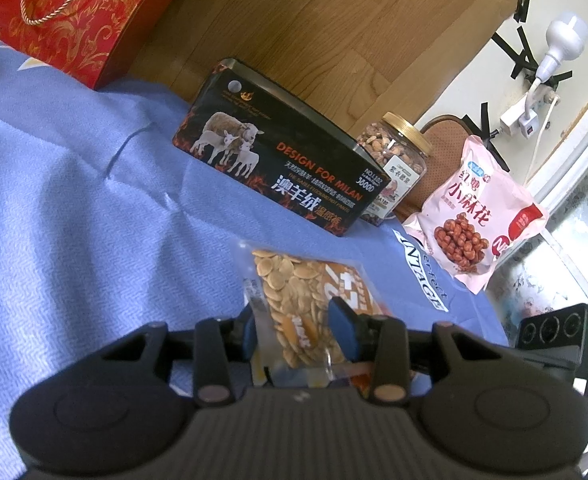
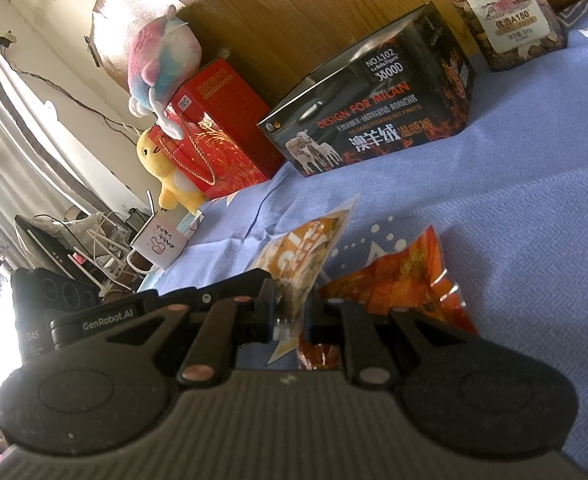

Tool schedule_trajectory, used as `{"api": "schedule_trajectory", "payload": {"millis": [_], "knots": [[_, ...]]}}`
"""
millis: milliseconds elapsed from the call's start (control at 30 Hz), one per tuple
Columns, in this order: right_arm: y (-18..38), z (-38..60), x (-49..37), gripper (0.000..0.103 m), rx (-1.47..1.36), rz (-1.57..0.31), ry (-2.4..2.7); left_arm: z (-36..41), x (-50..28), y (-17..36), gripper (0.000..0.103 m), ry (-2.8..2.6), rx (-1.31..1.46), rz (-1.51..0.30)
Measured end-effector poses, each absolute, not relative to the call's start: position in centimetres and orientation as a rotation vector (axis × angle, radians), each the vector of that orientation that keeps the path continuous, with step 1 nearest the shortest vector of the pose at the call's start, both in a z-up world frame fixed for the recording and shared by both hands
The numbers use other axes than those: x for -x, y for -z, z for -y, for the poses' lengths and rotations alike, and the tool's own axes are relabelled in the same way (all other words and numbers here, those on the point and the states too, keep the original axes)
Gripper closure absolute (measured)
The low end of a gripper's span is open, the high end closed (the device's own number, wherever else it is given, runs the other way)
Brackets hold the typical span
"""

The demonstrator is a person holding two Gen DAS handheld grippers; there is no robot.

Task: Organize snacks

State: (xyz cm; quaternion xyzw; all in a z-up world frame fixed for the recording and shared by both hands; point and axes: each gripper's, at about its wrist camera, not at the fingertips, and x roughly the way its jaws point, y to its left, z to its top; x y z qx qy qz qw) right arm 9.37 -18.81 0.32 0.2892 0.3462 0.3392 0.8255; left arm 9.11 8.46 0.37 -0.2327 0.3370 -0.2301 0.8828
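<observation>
The left gripper (image 1: 299,330) had its 2 blue-padded fingers (image 1: 344,326) closed on a clear-and-orange packet of pumpkin seeds (image 1: 294,292), in front of the black printed rectangular box (image 1: 278,160). The right gripper (image 2: 292,312) pinched the same packet's edge. A crinkled orange snack bag (image 2: 402,276) lay on the blue bedspread (image 1: 74,200) in front of the box; a pink bag of twisted snacks (image 1: 474,220) and a gold-lidded clear nut jar (image 1: 398,160) stood to its right.

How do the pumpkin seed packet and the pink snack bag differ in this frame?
The pumpkin seed packet is clear-fronted with loose seeds showing; the pink snack bag is opaque with printed twists. The seed packet sits between the left gripper fingers; the pink bag lies untouched near the nut jar. Both are sealed snack pouches.
</observation>
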Motion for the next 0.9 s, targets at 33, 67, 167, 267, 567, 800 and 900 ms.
{"api": "schedule_trajectory", "payload": {"millis": [33,67,167,267,567,800,900], "knots": [[-0.33,18.77,-9.39,0.086,-0.609,-0.734,-0.721,-8.45,-9.07,-0.4,0.067,0.478,0.488,-0.701],[-0.35,18.74,-9.38,0.086,-0.604,-0.731,-0.72,-8.44,-9.04,-0.41,0.067,0.48,0.487,-0.699],[-0.41,18.79,-9.43,0.086,-0.593,-0.72,-0.72,-8.3,-8.81,-0.55,0.067,0.48,0.485,-0.69],[-0.37,18.91,-9.56,0.086,-0.593,-0.714,-0.721,-8.26,-8.65,-0.58,0.067,0.479,0.486,-0.684],[-0.38,18.96,-9.58,0.086,-0.588,-0.713,-0.725,-8.21,-8.59,-0.62,0.067,0.477,0.491,-0.688],[-0.37,18.96,-9.59,0.086,-0.587,-0.713,-0.725,-8.26,-8.63,-0.53,0.067,0.475,0.494,-0.69],[-0.4,18.94,-9.56,0.086,-0.587,-0.713,-0.725,-8.28,-8.68,-0.52,0.067,0.475,0.493,-0.69]]}}
